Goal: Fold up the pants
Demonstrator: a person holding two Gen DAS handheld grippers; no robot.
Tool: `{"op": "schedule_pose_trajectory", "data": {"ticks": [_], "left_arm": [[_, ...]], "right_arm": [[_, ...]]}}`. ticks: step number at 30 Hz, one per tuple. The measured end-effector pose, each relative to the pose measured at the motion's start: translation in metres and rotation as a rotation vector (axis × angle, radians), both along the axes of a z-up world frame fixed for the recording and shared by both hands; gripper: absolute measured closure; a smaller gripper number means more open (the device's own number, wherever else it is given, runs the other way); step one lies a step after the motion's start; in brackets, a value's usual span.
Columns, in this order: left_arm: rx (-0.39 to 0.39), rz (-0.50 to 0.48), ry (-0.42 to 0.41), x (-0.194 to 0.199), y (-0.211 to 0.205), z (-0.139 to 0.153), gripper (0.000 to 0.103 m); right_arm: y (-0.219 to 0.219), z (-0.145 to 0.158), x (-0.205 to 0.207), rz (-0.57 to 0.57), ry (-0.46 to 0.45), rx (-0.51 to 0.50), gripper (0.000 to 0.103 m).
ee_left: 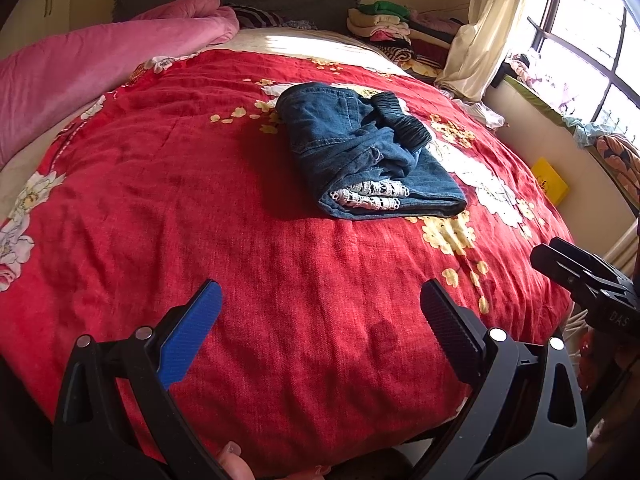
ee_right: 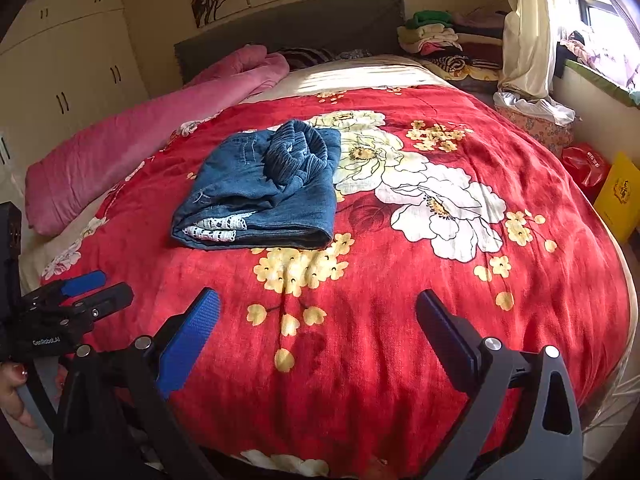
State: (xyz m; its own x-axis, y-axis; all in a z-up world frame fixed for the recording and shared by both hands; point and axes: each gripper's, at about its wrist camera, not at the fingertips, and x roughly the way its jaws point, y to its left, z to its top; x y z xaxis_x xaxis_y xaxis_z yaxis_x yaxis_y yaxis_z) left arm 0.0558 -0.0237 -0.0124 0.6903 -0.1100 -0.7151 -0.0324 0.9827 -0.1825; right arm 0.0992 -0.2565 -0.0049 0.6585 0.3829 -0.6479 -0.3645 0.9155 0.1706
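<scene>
Pants [ee_left: 360, 148] are shown lying folded into a compact bundle near the middle of the red floral blanket [ee_left: 200, 200], the elastic waistband bunched on top and a strip of white lace trim exposed at the near edge. In the right wrist view the same bundle [ee_right: 260, 188] is seen well apart from both tools. The left gripper [ee_left: 320, 320] is held low over the near part of the blanket with its fingers spread wide and nothing between them; the right gripper [ee_right: 316, 332] is likewise held with its fingers apart and empty. Neither tool is touching the denim. The folding is judged to be essentially complete, with the step in hand being release and withdrawal. The bundle is somewhat loose on top, so any next move would call for a short forward reach to press or tuck the waistband flat, should a neater result be wanted. A pink quilt [ee_left: 100, 64] and stacked clothes [ee_left: 384, 24] are visible at the far side of the bed.
</scene>
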Motion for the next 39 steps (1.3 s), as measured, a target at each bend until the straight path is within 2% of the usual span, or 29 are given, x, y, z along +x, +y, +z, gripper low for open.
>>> {"op": "schedule_pose_trajectory", "data": {"ticks": [39], "left_arm": [[0.030, 0.034, -0.003, 0.0007, -0.0004, 0.0026, 0.010]], "right_arm": [[0.0006, -0.0003, -0.0021, -0.011, 0.006, -0.005, 0.005]]}}
